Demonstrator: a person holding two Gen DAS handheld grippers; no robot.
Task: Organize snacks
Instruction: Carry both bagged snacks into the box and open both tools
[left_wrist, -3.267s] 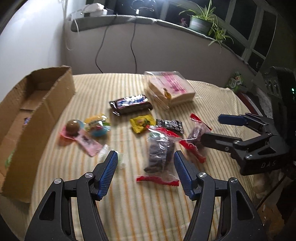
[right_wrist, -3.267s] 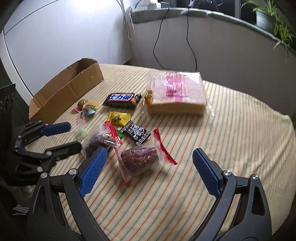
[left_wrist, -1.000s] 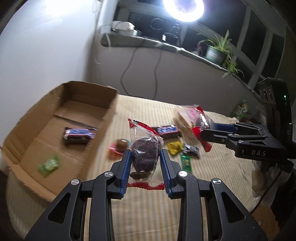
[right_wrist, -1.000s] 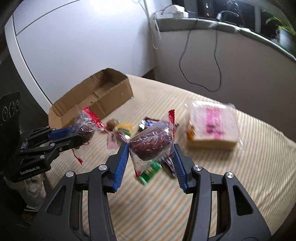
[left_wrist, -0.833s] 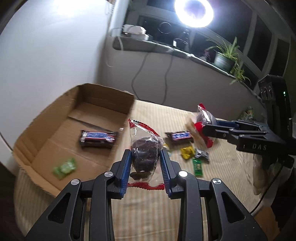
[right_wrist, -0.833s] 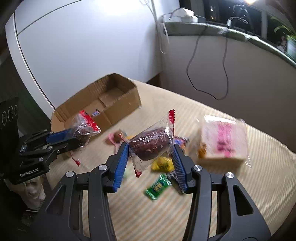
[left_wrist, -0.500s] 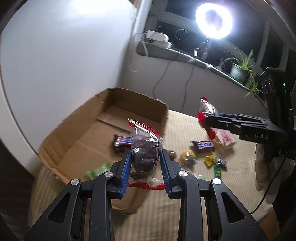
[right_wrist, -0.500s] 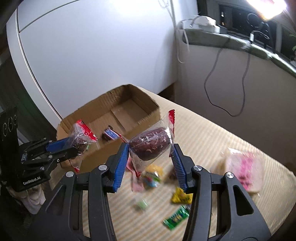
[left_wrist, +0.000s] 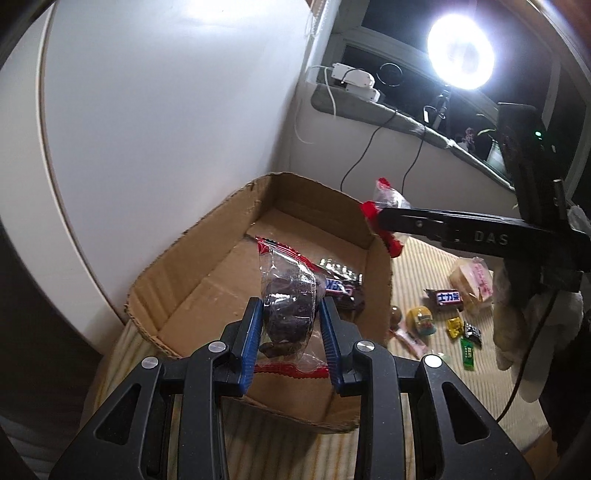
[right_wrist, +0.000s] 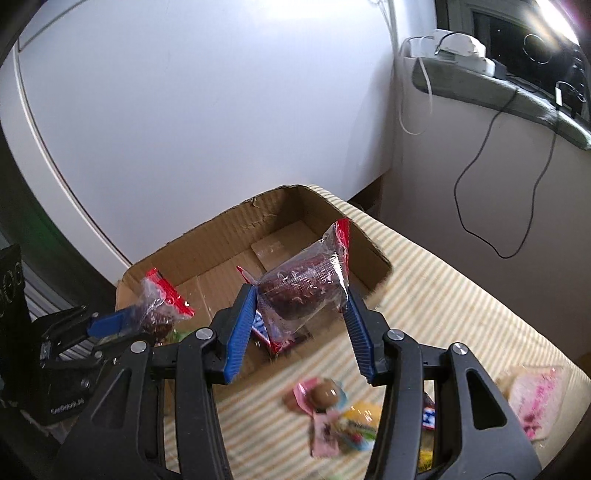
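My left gripper (left_wrist: 290, 319) is shut on a clear red-edged packet of dark cake (left_wrist: 290, 299), held above the near end of the open cardboard box (left_wrist: 207, 236). My right gripper (right_wrist: 301, 295) is shut on a second, similar cake packet (right_wrist: 306, 284), which hangs over the box (right_wrist: 221, 229) near its right wall. In the left wrist view the right gripper (left_wrist: 384, 218) reaches in from the right above the box's far corner. In the right wrist view the left gripper (right_wrist: 122, 321) shows at the left with its packet (right_wrist: 159, 306). A wrapped chocolate bar (left_wrist: 341, 286) lies inside the box.
Loose snacks lie on the striped tablecloth (left_wrist: 417, 266) right of the box: a chocolate bar (left_wrist: 448, 297), a wrapped bread pack (left_wrist: 474, 282), a yellow sweet (left_wrist: 421, 319), a green stick (left_wrist: 468, 352). A white wall stands behind the box. A ring light (left_wrist: 461, 55) glares above the ledge.
Both grippers have carried their cake packets to the left, from over the scattered snacks to over the cardboard box. The box now fills the middle of both views. Both grips are unchanged.
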